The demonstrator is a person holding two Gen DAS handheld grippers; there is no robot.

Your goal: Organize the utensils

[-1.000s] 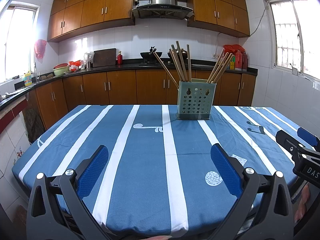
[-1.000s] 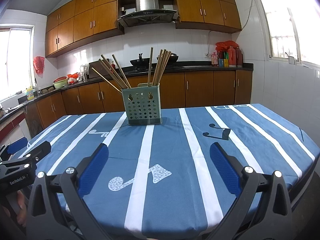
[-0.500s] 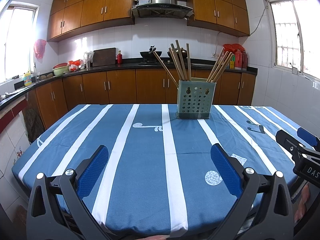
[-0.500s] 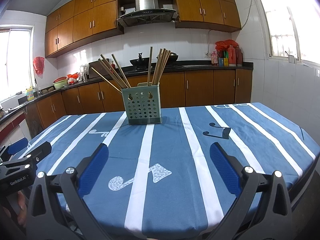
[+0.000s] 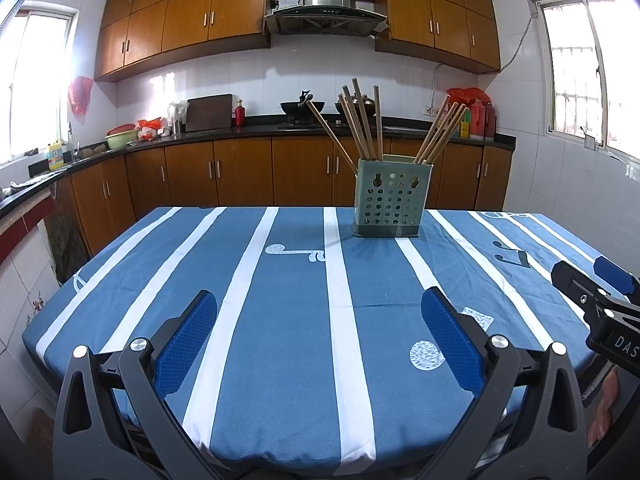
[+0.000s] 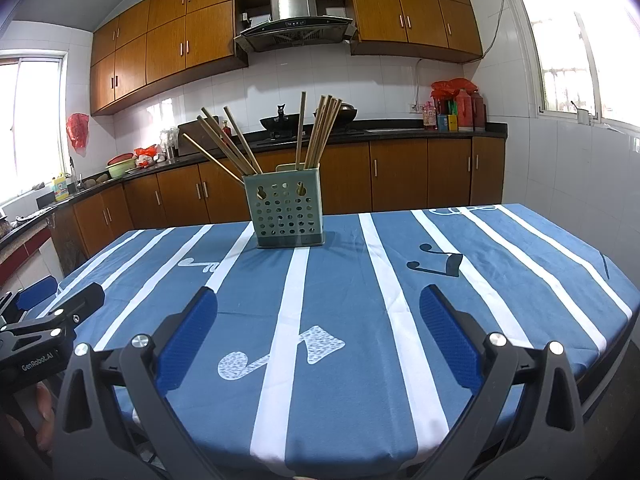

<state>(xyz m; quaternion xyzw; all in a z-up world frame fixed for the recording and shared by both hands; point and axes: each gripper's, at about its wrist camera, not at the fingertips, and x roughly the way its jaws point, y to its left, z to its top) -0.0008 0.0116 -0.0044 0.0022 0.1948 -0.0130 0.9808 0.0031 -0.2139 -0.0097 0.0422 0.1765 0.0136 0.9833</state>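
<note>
Basically no change vs 1 s ago: left gripper & right gripper both spread wide, empty, near table edge. Chopsticks all upright in holder, far side of table. Fits done or pre-reshuffle.

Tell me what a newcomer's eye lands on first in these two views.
First, the green perforated utensil holder standing upright toward the far side of the blue, white-striped tablecloth, with wooden chopsticks fanning out of it in two bunches. Next, the left gripper and right gripper, both open and empty above the near table edge. Behind, wooden cabinets and a steel range hood fill the kitchen wall.
</note>
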